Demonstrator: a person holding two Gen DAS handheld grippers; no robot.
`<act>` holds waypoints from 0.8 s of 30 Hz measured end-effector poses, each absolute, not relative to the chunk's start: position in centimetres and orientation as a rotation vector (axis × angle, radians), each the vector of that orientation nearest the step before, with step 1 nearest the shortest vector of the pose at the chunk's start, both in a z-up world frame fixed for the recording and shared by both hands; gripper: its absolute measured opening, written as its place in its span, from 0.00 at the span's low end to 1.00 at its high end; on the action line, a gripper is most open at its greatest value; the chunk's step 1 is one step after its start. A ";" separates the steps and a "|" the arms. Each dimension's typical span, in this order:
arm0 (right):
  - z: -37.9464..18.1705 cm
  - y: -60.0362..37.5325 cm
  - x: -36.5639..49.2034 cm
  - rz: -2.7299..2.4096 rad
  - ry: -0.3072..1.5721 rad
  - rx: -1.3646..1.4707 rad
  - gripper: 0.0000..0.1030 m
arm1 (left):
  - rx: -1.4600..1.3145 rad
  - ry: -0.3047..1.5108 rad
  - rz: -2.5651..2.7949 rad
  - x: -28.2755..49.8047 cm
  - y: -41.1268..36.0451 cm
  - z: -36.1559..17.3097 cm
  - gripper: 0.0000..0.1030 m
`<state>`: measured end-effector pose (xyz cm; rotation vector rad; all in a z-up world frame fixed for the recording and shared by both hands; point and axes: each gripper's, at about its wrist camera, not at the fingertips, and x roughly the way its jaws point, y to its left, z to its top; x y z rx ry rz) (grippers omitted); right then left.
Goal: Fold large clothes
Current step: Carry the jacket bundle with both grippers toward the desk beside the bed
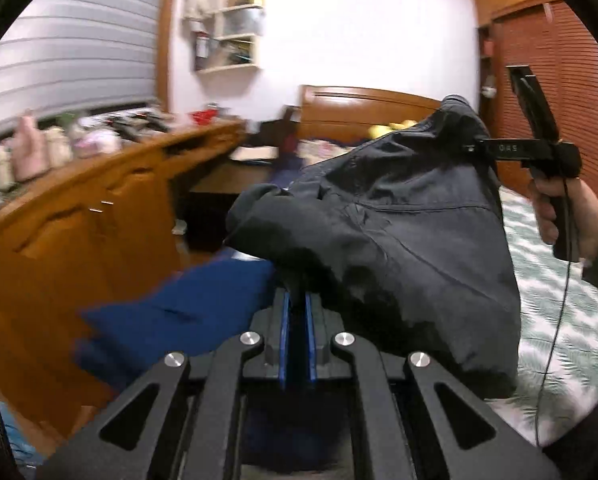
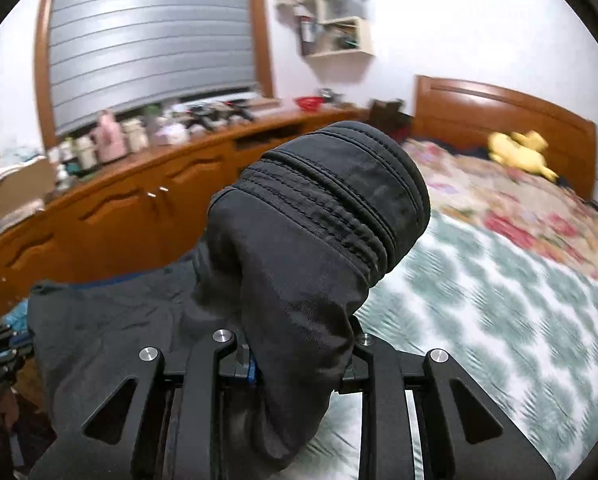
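Left wrist view: nearest the lens, the left tongs [image 1: 297, 312] have their blue-lined fingers [image 1: 285, 320] drawn almost together on a fold of the dark charcoal woven garment [image 1: 411, 240], which looks like trousers or a jacket; I cannot say which. The cloth is bunched over the fingertips and rises toward the far side, where the right tongs [image 1: 477, 148], held by a person's hand [image 1: 567, 208], have the other end lifted. Between the two grips the cloth hangs free in the air above the bed with its green-and-white patterned cover [image 1: 559, 320]. A deep blue cloth [image 1: 179, 312] lies below on the left, blurred.

Right wrist view: nearest the lens, the garment's ribbed, stitched band [image 2: 339, 184] rolls over the right tongs [image 2: 299, 360] and hides the fingertips. From the cloth wedged between them, I judge them closed on it. The rest of the garment spreads toward the left across the bed edge. A long wooden cabinet surface [image 2: 139, 200] runs behind.

The fabric looks thin, limp and slightly slick, light for its size. It will sag wherever unsupported and may slide from a shallow pinch. I would take it by the stitched band or a seam, where the layers are thick, with the two grips wide apart.
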<state>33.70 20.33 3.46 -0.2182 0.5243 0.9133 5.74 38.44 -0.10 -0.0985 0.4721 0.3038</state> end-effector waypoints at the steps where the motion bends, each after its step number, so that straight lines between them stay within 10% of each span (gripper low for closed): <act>1: 3.8 22.4 33.4 0.938 0.521 -0.217 0.23 | -0.093 0.469 0.341 5.1 39.8 0.3 0.05; 16: -8.3 41.6 31.9 1.006 0.778 -0.332 0.25 | -0.189 0.557 0.579 0.0 50.0 -5.8 0.05; 24: -10.9 40.7 32.2 0.949 0.817 -0.365 0.44 | -0.208 0.548 0.616 -1.6 49.1 -5.6 0.06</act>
